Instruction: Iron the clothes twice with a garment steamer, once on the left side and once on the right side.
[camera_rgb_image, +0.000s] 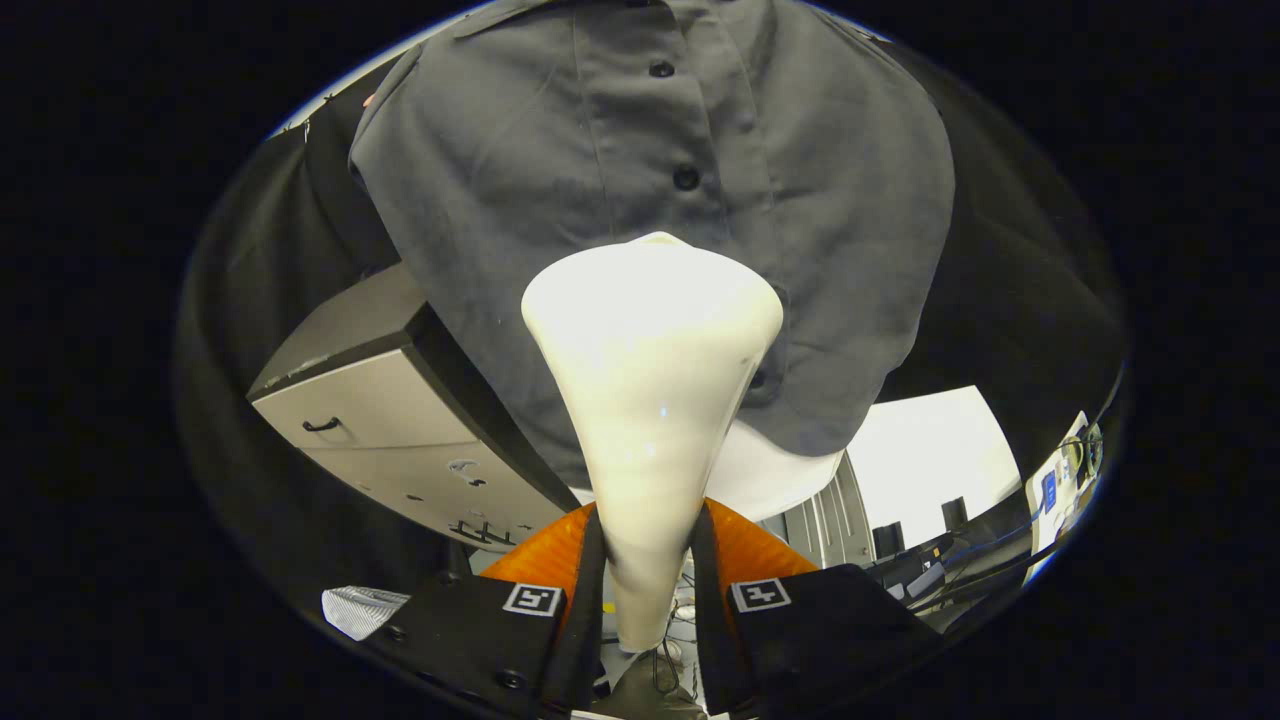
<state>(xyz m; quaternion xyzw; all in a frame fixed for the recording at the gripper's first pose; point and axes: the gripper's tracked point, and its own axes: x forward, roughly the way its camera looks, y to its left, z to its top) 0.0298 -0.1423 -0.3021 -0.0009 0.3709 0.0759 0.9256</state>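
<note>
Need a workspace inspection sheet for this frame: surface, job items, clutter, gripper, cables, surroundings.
Surface: nothing seen.
Job's things: grey shirt hangs buttoned, beyond the fingers; white garment steamer held with its wide head up against the shirt's button placket.
Clutter: pale mesh-like item low beside the fingers, kind unclear.
Gripper: gripper shut on the steamer's narrow handle, both fingers pressing its sides.
Cables: dark and blue cables run across the gear below the white panel.
Surroundings: grey cabinet with a drawer handle beside the shirt; black cloth wall behind.
</note>
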